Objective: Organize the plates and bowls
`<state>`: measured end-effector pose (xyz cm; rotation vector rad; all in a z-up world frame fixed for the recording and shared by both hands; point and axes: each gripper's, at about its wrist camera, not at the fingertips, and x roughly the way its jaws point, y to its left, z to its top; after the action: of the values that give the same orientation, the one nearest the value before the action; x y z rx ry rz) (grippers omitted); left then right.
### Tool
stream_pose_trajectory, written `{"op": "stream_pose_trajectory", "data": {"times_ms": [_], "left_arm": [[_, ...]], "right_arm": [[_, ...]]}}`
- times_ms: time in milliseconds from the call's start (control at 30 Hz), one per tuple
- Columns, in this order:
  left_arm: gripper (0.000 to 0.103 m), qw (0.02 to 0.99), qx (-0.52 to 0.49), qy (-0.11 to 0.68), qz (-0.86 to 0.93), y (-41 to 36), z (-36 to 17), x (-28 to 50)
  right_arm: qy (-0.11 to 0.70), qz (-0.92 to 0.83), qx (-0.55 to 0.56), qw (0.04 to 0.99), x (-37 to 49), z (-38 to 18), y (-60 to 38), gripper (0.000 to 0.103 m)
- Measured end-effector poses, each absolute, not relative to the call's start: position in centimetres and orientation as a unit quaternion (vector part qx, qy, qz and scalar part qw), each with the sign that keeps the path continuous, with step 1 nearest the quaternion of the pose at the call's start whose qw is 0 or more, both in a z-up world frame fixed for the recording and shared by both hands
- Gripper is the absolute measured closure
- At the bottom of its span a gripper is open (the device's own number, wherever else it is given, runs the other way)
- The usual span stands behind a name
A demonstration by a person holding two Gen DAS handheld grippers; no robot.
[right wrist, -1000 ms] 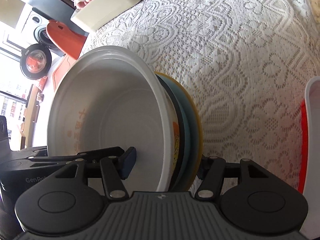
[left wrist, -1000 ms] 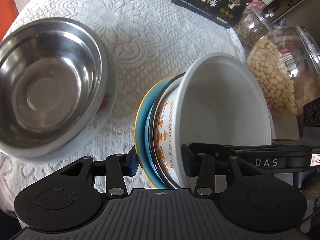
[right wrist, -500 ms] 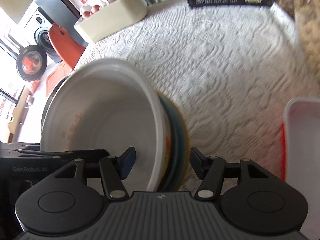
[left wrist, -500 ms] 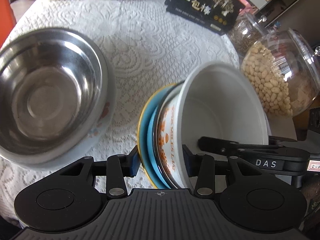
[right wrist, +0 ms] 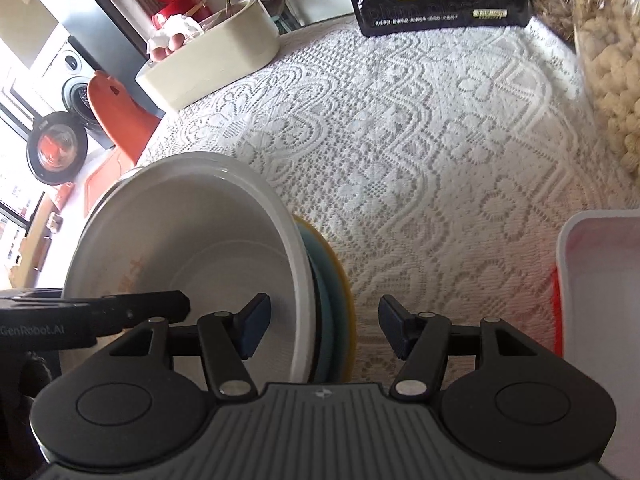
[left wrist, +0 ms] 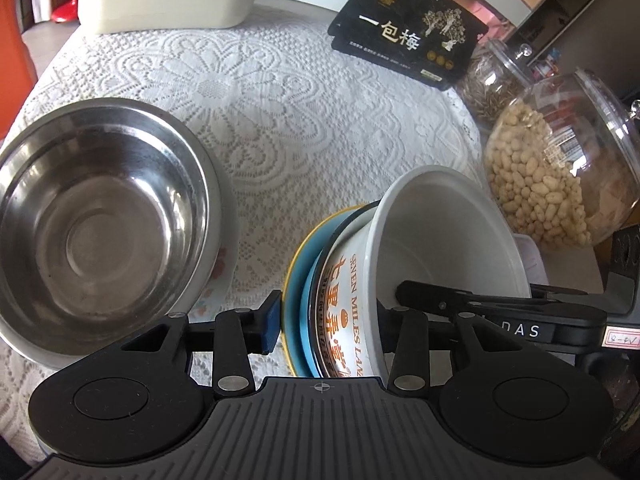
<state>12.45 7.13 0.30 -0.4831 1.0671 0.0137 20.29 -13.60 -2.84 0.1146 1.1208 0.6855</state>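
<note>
Both grippers blk plastic w/ ribbed tops, silver screws, blue-padded fingers.

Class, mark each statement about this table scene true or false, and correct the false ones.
1. The steel bowl is empty. True.
2. The white bowl sits flat with its opening facing up. False: it is tipped on its side, nested against a blue plate that stands on edge.
3. The glass jar holds pale nuts or beans. True.
4. The black packet lies between the two bowls. False: it lies at the far side of the table, beyond both.
</note>
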Motion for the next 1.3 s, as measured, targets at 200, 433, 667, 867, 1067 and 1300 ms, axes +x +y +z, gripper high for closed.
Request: {"op": "stream_pose_trajectory", "data": {"times_ms": [200,433,667,867,1067,1300], "left_arm": [[0.055,0.833,-0.226,0.505,0.007,7.0,0.3,13.0],[0.055,0.836,-0.214,0.505,-0.001,6.9,0.3,13.1],[0.052,0.833,-0.219,0.508,-0.009,7.0,0.2,12.8],[0.048,0.831,-0.203,0.518,-0.010,6.5,0.4,13.2],[0.044,0.829,-0.193,0.525,-0.013,6.1,0.1,13.4],[0.042,0.819,-0.231,0.525,-0.028,7.1,-0.6,13.1]], "right_arm": [[0.529,0.334,0.069,0.777,20.2,-3.0,-13.1,0.043],[0.541,0.333,0.075,0.768,19.9,-3.2,-13.2,0.043],[0.552,0.330,0.079,0.762,19.6,-3.3,-13.0,0.043],[0.559,0.331,0.096,0.754,20.0,-3.6,-13.1,0.043],[0.561,0.344,0.097,0.747,19.7,-3.7,-13.2,0.041],[0.570,0.354,0.113,0.733,19.7,-3.9,-13.4,0.039]]}}
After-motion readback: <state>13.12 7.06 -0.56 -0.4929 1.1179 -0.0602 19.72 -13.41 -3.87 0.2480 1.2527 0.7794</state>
